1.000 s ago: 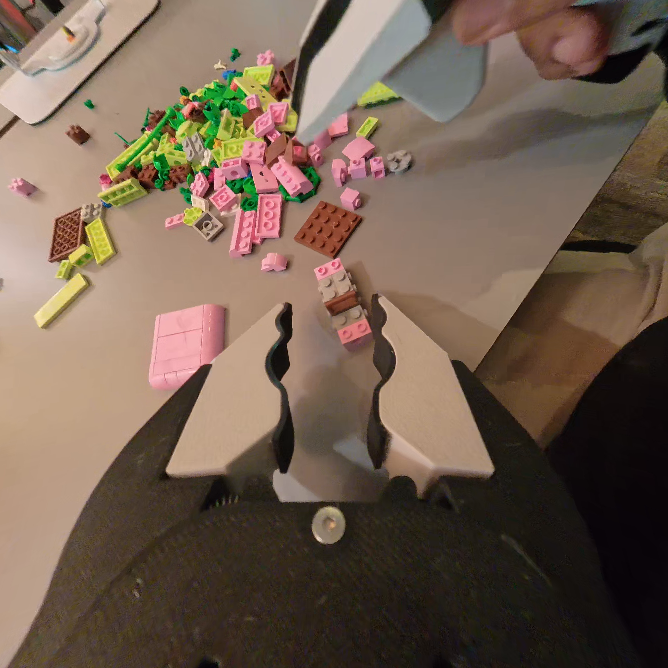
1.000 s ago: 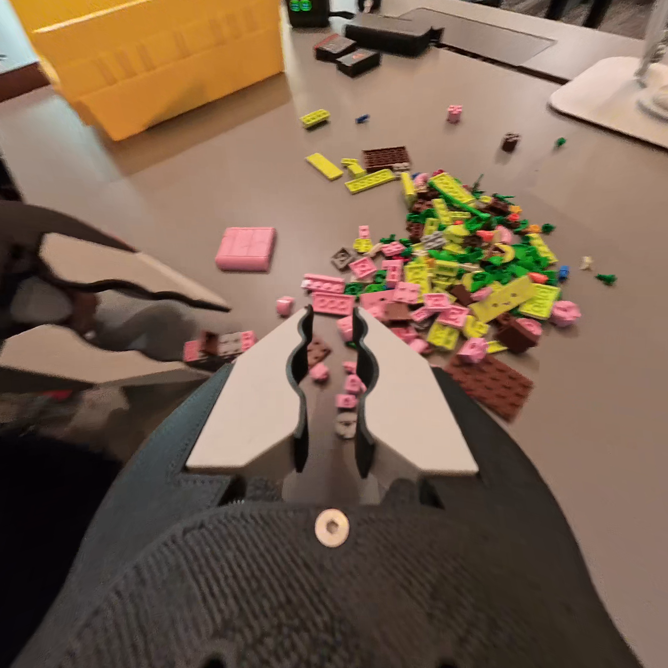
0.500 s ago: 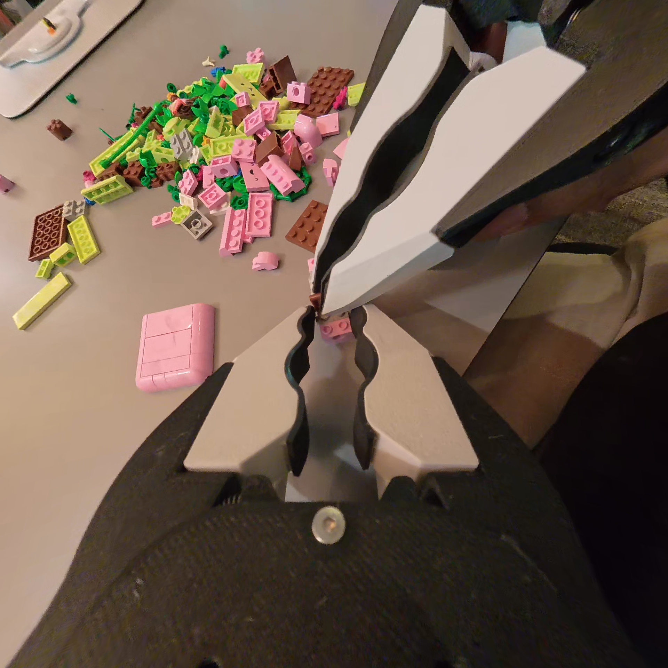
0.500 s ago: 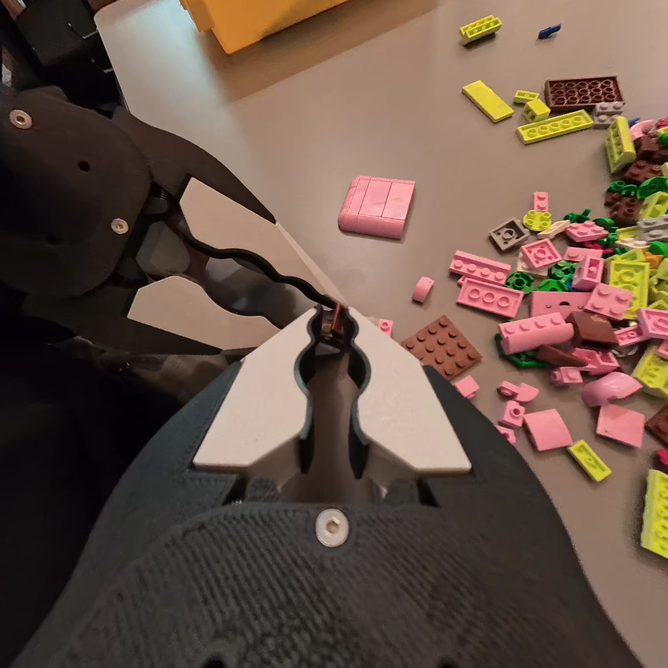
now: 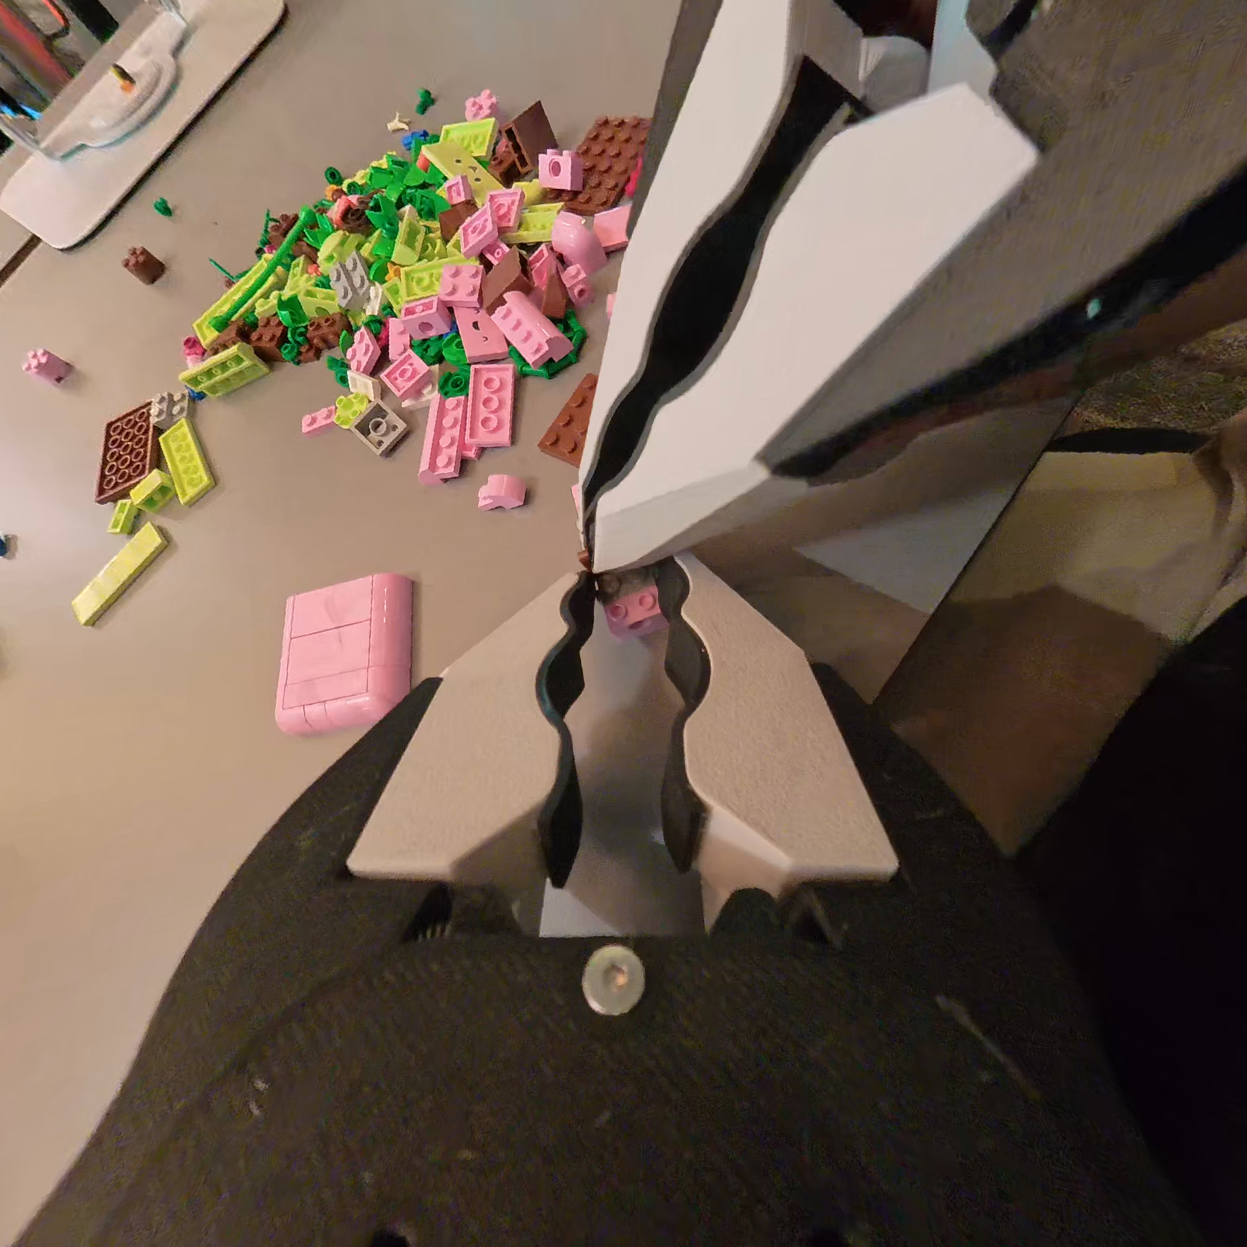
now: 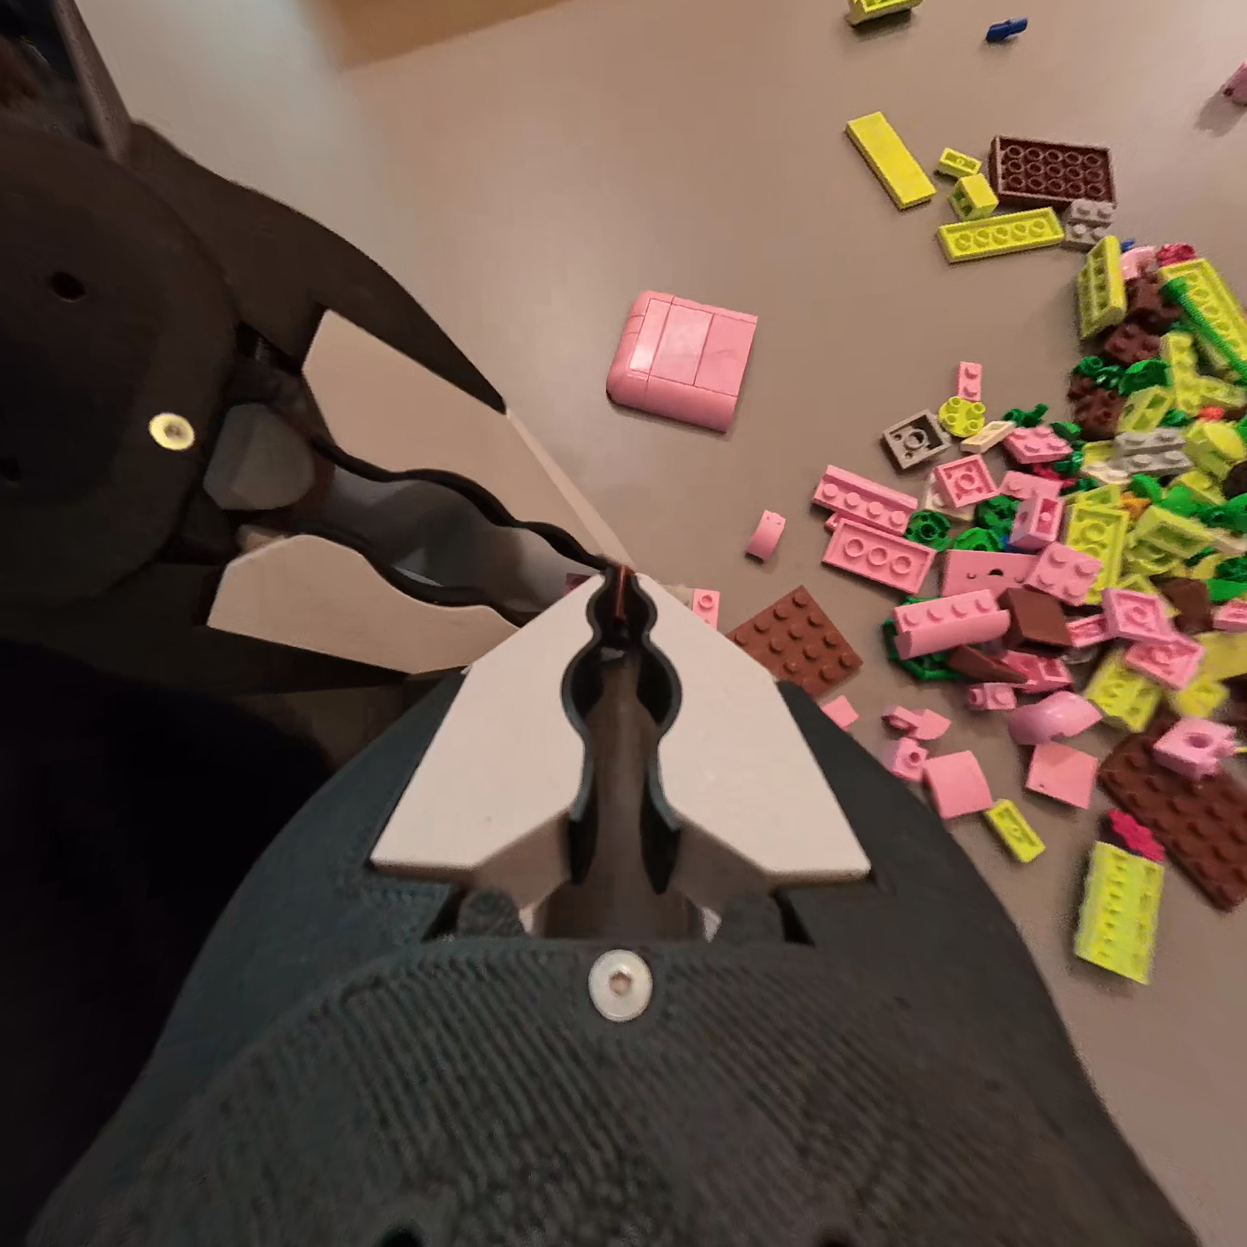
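My left gripper (image 5: 627, 580) is shut on a small stack of pink, grey and brown bricks (image 5: 633, 611), held near the table's front edge. My right gripper (image 6: 619, 588) is shut on a thin brown piece (image 6: 619, 597) at the far end of that stack. In the left wrist view the right gripper (image 5: 590, 543) comes down from the upper right, its tips meeting the left gripper's tips. In the right wrist view the left gripper (image 6: 587, 563) reaches in from the left. Most of the stack is hidden by the fingers.
A pile of pink, lime, green and brown bricks (image 5: 418, 290) lies on the grey table (image 5: 202, 742). A pink tiled block (image 5: 344, 654) lies apart from it, also in the right wrist view (image 6: 681, 357). A brown plate (image 6: 796, 641) lies by the grippers. A white mat (image 5: 135, 121) lies far left. Only a small space, under 4 cm, lies between the two pairs of fingers. The brown plate (image 6: 796, 641) is about equally far from each gripper, around 6 cm.
My right gripper came from over the pile to the left gripper's tips and shut on the brown piece. My left gripper narrowed onto the brick stack.
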Available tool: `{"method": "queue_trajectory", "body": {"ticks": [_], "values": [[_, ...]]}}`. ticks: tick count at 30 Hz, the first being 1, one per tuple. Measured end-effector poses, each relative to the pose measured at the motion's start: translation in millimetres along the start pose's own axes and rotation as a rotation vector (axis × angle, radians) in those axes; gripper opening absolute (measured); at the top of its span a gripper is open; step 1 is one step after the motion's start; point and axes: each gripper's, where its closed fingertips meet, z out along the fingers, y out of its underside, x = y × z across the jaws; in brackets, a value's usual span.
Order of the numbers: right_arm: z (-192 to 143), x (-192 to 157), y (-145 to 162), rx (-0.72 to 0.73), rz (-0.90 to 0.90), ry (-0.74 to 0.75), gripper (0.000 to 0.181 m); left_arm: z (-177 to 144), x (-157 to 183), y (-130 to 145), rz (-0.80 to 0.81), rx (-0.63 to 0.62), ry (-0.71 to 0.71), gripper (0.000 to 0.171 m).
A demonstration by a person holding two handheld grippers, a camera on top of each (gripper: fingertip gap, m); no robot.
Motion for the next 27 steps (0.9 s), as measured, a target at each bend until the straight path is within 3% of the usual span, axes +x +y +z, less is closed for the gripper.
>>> {"method": "queue_trajectory", "body": {"ticks": [3, 5, 6, 8, 11, 17, 19, 22, 27], "values": [[-6, -1, -6, 0.144, 0.195, -0.154, 0.0, 1, 0, 0, 0.022, -0.009, -0.016, 0.019], [-39, -3, -44, 0.399, 0.361, -0.341, 0.0, 1, 0, 0, 0.03, -0.01, -0.015, 0.019], [-51, 8, -52, 0.443, 0.365, -0.309, 0.0, 1, 0, 0, 0.029, -0.009, -0.013, 0.019], [-57, 41, -48, 0.401, 0.247, -0.084, 0.0, 1, 0, 0, 0.031, -0.008, -0.013, 0.019], [-55, 79, -39, 0.34, 0.159, 0.108, 0.0, 1, 0, 0, 0.04, -0.007, -0.02, 0.019], [-26, 135, -13, 0.192, 0.113, 0.286, 0.0, 0, 0, 0, -0.007, 0.0, 0.02, 0.019], [-23, 145, -9, 0.17, 0.099, 0.339, 0.01, 0, 3, -1, -0.063, 0.015, 0.073, 0.019], [-29, 138, -13, 0.208, 0.058, 0.338, 0.036, -4, 2, -6, -0.219, 0.083, 0.191, 0.019], [-43, 99, -19, 0.313, 0.083, 0.141, 0.035, -28, -10, -26, -0.525, 0.261, 0.448, 0.019]]}}
